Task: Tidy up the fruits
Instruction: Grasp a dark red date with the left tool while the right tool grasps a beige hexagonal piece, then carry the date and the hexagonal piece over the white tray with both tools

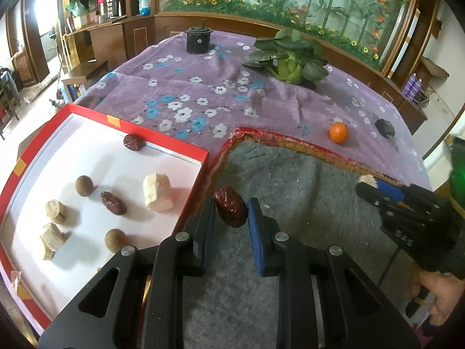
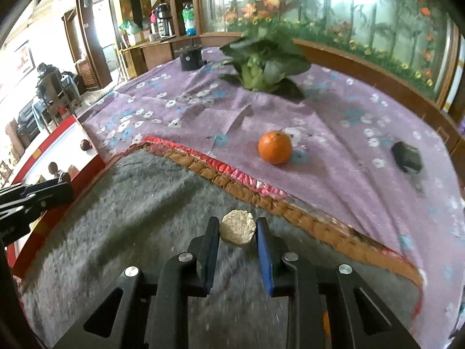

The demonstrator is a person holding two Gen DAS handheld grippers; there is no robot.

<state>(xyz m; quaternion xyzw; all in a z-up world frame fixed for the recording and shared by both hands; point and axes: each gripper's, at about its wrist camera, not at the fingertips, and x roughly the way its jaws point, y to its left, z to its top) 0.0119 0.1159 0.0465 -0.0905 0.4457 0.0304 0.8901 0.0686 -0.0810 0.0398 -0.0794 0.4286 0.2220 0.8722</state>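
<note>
My left gripper point(image 1: 231, 213) is shut on a wrinkled dark red date point(image 1: 231, 210), held just right of the red tray's rim point(image 1: 200, 157) and above the grey felt mat point(image 1: 290, 180). The tray has a white floor and holds several pieces: dates, round brown fruits and pale chunks. My right gripper point(image 2: 237, 230) is shut on a pale round chunk point(image 2: 237, 226) over the mat near its orange-red border. In the left wrist view the right gripper point(image 1: 367, 184) shows at the right with that chunk point(image 1: 366, 179) at its tips. An orange point(image 2: 275, 147) lies on the purple cloth beyond.
A leafy green vegetable point(image 1: 287, 58) lies at the back of the flowered purple cloth point(image 1: 180, 87). A black cylinder point(image 1: 197, 40) stands at the far edge. A small dark object point(image 2: 406, 157) rests to the right of the orange. A hand point(image 1: 441, 299) grips the right tool.
</note>
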